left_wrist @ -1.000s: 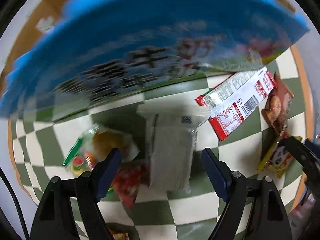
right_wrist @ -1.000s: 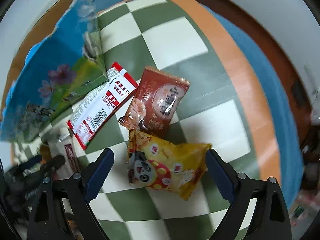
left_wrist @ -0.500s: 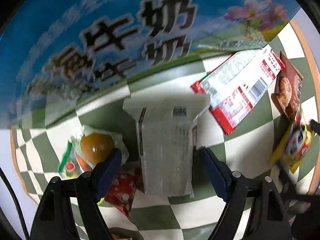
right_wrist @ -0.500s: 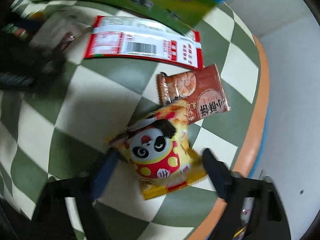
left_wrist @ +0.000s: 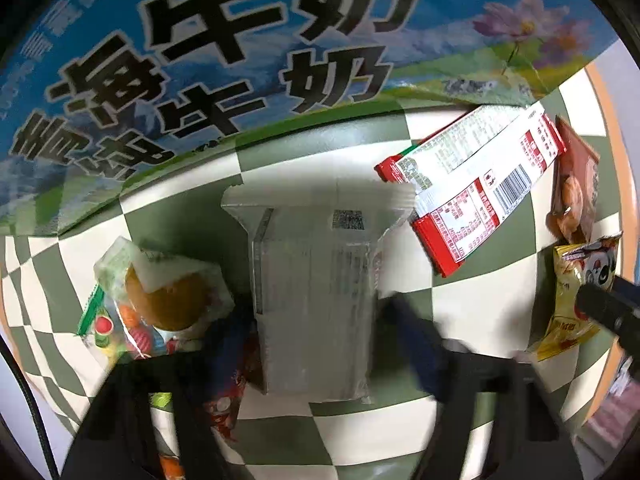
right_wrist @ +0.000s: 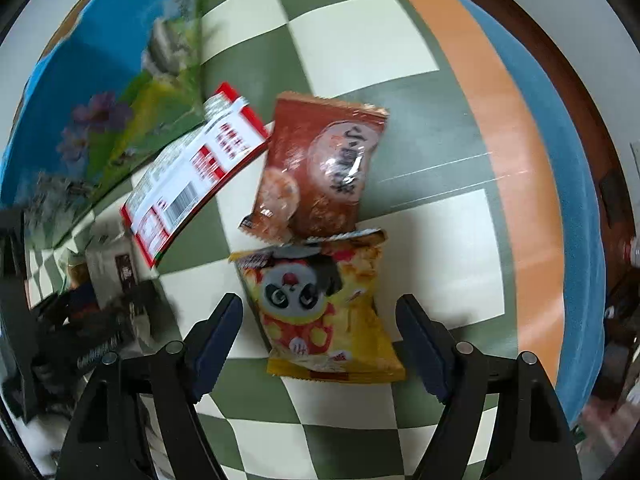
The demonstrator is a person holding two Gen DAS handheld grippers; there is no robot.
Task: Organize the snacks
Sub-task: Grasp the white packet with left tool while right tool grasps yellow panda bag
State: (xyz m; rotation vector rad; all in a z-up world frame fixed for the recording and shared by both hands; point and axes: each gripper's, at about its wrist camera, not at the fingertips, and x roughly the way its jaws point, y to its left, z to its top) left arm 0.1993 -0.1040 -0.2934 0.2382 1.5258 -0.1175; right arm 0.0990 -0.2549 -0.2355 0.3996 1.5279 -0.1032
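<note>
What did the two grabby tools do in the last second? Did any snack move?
The left tool closed in on the silver packet; its fingers now sit at the packet's sides, though blur hides whether they touch. The right tool swung about and came down over the yellow panda bag, fingers apart, one on each side. No snack visibly moved: the red-and-white pack, brown bag and blue milk box lie as before.

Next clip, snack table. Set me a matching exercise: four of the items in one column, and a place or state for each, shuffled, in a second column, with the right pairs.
Items:
1. yellow panda bag
2. brown cracker packet
3. silver pouch
4. blue milk carton

Places or states:
A. stands along the table's far side
B. between the left hand-held gripper's fingers
C. between the right hand-held gripper's open fingers
D. just beyond the panda bag, touching it

Pairs: 1-C, 2-D, 3-B, 4-A
</note>
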